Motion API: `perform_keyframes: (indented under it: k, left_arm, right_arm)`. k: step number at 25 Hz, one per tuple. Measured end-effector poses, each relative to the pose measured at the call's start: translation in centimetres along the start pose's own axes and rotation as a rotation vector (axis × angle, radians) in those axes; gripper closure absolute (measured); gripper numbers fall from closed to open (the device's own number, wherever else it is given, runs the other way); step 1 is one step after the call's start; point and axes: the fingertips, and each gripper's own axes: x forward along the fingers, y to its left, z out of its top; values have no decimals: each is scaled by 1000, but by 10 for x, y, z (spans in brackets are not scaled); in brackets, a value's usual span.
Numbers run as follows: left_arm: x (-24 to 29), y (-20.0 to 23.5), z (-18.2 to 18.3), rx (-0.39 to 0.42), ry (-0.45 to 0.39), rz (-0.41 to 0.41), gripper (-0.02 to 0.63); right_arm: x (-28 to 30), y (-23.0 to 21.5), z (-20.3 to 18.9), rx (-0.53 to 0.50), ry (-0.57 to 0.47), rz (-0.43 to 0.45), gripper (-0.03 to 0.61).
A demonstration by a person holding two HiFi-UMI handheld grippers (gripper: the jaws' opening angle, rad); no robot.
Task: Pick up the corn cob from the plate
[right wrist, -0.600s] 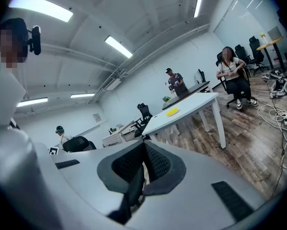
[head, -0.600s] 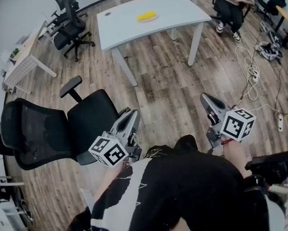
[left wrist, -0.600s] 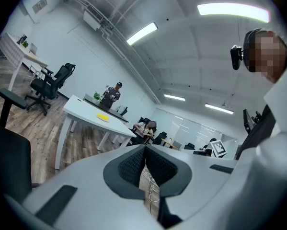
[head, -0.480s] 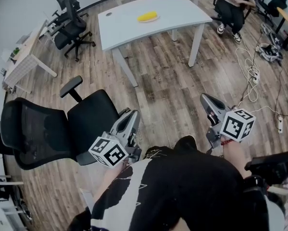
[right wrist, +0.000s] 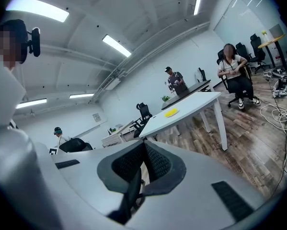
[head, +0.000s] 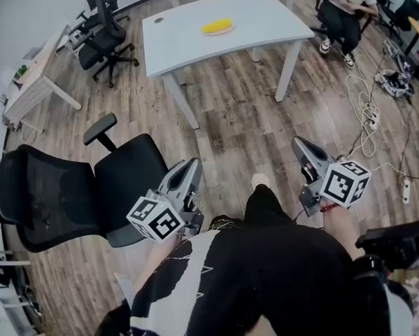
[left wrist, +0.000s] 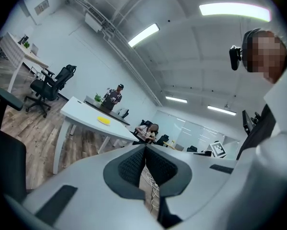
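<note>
Surface: a grey-brown wood-plank floor (head: 230, 117) fills most of the head view. A pale rectangular table on white legs (head: 181, 44) stands at upper centre. On it I see the yellow corn cob (head: 217, 26) lying on a pale shallow plate (head: 222, 31), well apart from both grippers.

Room: a black mesh-backed office chair (head: 62, 187) sits at lower left, just beside the left gripper (head: 192, 164); a second black office chair (head: 101, 33) and a white side desk (head: 34, 82) are at upper left; a seated person (head: 343, 5) is at upper right; white cables with a power strip (head: 366, 114) trail over the floor at the right edge. The gripper views add white walls, ceiling strip lights (left wrist: 143, 35) and a standing person (left wrist: 115, 95) behind the table.

Left gripper: ribbed black pads pressed together, nothing between them. Right gripper (head: 299, 143), lower right of the head view: likewise clenched on nothing.

Print: I make out only the black-and-white square markers on the gripper cubes (head: 157, 220); any other lettering is too small to tell.
</note>
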Motion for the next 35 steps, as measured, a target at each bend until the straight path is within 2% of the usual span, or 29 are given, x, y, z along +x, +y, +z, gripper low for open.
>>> perform_keyframes:
  k: [5, 11, 16, 24, 29, 35]
  left_arm:
    - [49, 16, 28, -26, -75, -6, 600]
    - [122, 43, 51, -10, -65, 68, 600]
    - [176, 57, 62, -10, -73, 93, 600]
    - [234, 75, 66, -31, -107, 129, 600]
    - [251, 92, 63, -61, -107, 187, 600]
    - [261, 103, 64, -64, -88, 210, 600]
  right_arm:
    - [41, -39, 42, 21, 4, 33, 565]
    - [101, -68, 103, -17, 33, 172, 565]
    - [149, -90, 139, -16, 62, 265, 565]
    - [197, -126, 165, -57, 152, 321, 565]
    - [218, -149, 165, -25, 191, 319, 565]
    - [233, -160, 159, 27, 210, 328, 565]
